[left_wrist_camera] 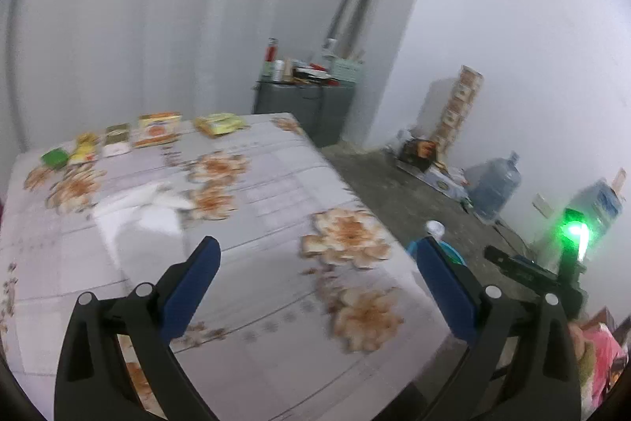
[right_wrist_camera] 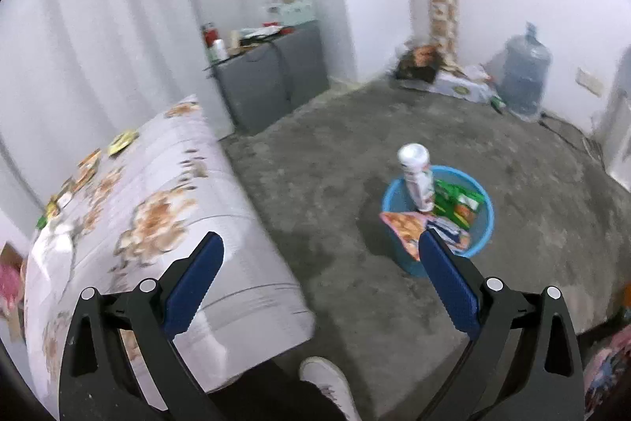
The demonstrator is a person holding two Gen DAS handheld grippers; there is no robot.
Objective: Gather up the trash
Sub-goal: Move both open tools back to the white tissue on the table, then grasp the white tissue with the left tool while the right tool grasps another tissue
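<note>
Left wrist view looks across a table [left_wrist_camera: 252,302] under a flowered cloth; the left gripper [left_wrist_camera: 315,283] hangs above it with jaws spread wide and nothing between them; a row of packets [left_wrist_camera: 157,129] lies along the far edge at eleven o'clock, touching no finger; a white crumpled sheet [left_wrist_camera: 150,204] lies nearer, at about ten o'clock; the table's right edge runs from twelve down to four o'clock, and bare floor opens beyond it; a bottle top [left_wrist_camera: 435,227] and a sliver of the blue basket [left_wrist_camera: 453,251] peep over that edge at three o'clock.

From the right wrist view, the right gripper [right_wrist_camera: 319,279] hangs off the table's corner, jaws fully apart and empty; the blue basket [right_wrist_camera: 483,227] stands on grey floor [right_wrist_camera: 315,184] at one o'clock, well apart from the table [right_wrist_camera: 236,263], holding a white bottle [right_wrist_camera: 416,180] upright among wrappers [right_wrist_camera: 457,202]; open floor rings it; a grey cabinet [right_wrist_camera: 272,81] at twelve and a water jug [right_wrist_camera: 524,77] at two sit against the walls; a white shoe [right_wrist_camera: 327,381] shows at six.
</note>
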